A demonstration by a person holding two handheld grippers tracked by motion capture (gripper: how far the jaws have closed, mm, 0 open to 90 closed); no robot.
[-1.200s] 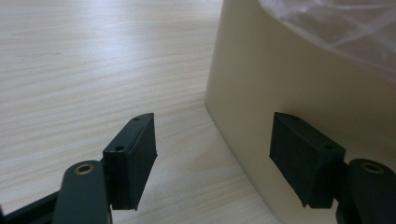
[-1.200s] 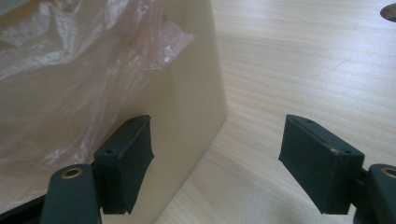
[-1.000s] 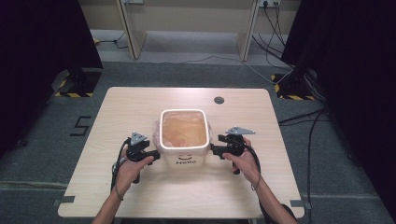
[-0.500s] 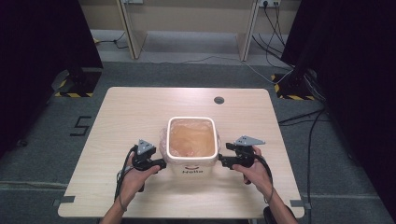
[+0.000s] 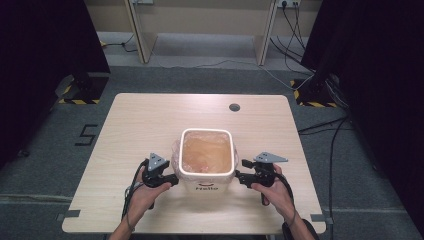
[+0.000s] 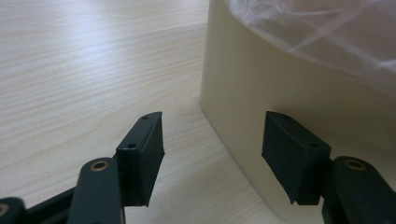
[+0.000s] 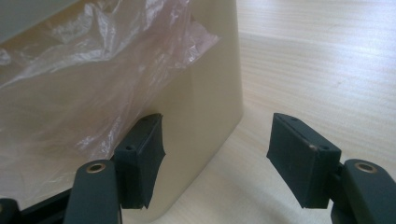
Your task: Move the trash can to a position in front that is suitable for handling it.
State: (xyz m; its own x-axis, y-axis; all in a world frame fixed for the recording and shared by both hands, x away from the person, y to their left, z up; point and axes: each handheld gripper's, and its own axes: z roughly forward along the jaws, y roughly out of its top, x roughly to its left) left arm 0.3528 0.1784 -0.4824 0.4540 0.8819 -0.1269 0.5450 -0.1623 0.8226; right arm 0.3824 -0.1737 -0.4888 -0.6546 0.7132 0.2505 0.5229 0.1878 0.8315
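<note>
Left gripper (image 5: pixel 170 178) sitting just left of the cream bin (image 5: pixel 207 186), jaws apart and just closing, gripping nothing, bin corner lying between them in the left gripper view. Right gripper (image 5: pixel 241 177) sitting just right of the bin, jaws likewise apart and just closing, clamping nothing, bin edge between them. Clear plastic liner (image 5: pixel 206 152) draping over the bin's rim. Bin standing upright near the near edge of the bench (image 5: pixel 135 125), roughly centred.
</note>
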